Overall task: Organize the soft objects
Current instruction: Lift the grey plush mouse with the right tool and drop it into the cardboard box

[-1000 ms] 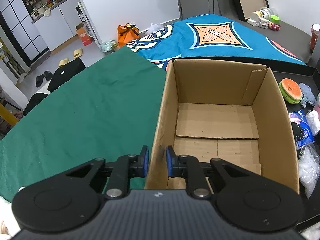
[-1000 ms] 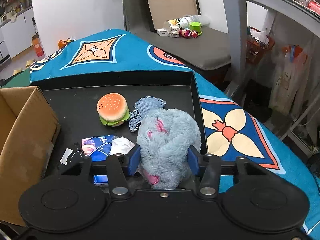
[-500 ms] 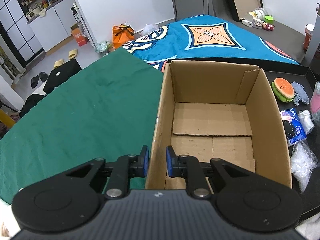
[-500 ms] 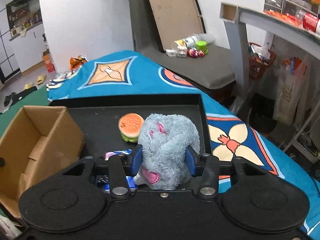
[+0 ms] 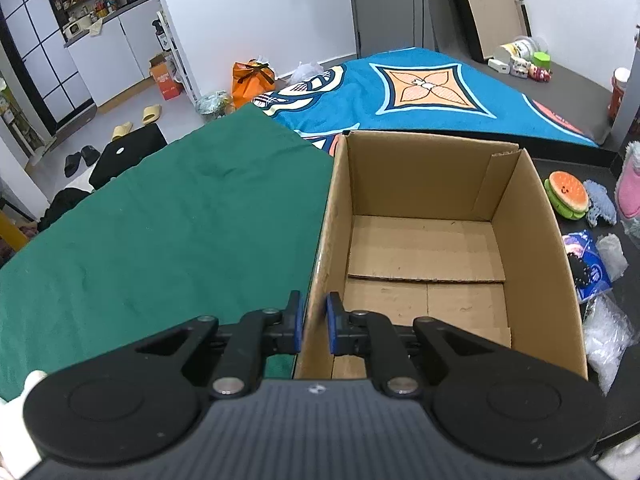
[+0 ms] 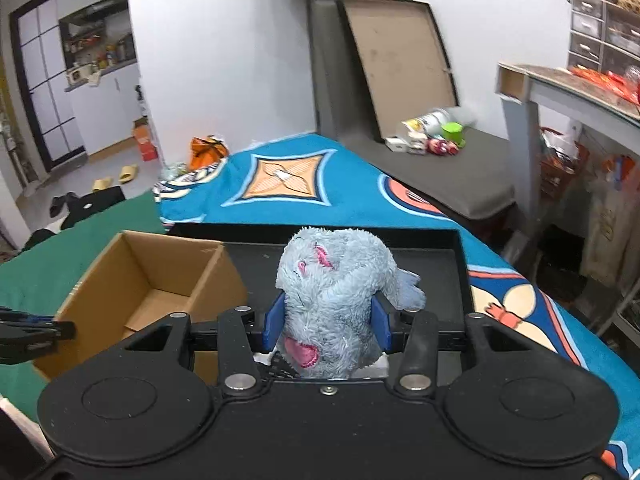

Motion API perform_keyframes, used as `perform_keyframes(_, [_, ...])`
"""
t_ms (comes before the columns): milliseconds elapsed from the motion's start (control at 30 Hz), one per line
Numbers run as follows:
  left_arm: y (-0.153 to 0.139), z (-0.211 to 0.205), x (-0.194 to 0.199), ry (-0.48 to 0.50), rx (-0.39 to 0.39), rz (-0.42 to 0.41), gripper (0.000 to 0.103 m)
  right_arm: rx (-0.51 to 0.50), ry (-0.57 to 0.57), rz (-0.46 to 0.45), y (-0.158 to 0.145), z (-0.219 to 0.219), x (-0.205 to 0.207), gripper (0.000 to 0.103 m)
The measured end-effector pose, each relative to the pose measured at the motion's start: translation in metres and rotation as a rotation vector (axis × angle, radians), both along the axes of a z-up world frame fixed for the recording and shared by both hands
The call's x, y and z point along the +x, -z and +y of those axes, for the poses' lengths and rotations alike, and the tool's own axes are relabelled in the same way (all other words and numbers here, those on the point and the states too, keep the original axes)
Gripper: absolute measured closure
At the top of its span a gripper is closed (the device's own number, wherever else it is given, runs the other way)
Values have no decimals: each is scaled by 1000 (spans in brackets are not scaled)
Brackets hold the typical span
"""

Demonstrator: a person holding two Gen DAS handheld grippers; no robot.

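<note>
Right gripper [image 6: 328, 322] clamping grey plush [image 6: 332, 292], left gripper [image 5: 312, 326] pinching cardboard box [image 5: 532, 240] wall

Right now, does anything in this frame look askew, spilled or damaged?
Nothing looks spilled or broken. The cardboard box stands upright and empty, its left wall pinched by the left gripper. The right gripper holds the grey plush toy above the black tray. One bottom flap overlaps the other, unsealed.
</note>
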State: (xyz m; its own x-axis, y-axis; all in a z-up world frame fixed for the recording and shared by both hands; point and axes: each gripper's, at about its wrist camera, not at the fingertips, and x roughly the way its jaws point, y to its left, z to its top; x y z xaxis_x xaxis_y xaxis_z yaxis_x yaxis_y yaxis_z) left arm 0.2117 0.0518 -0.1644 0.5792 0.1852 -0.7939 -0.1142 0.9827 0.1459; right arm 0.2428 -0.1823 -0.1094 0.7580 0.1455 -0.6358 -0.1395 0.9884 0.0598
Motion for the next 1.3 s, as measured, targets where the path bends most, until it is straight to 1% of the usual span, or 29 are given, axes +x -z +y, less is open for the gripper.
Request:
perform_keyframes(300, [0,9,0,-17,-58,-14,92,-7,-81,-27,-15,30,3,59])
perform_keyframes(533, [3,14,2,-24,-91,-17,92,-13,-147,-45,-20,66,10,59])
perform_keyframes(733, [9,27,4,-40,-167,-2,92,-34,-217,-35,-16,94,16,59])
perform_keyframes(1000, [14,40,4,-54,-255,5,92,-104,-275,-25,-5,125,24,59])
perform_keyframes(1200, [16,45,4,-59,-290,4,92,-113,-317,-5,-1,140,32,58])
perform_keyframes(1267, [16,45,3,-58,-294,2,92,-122,-329,21,2,145,35,54])
perform_keyframes(1300, [16,46,3,-58,-299,2,92,-145,-329,32,4,148,36,53])
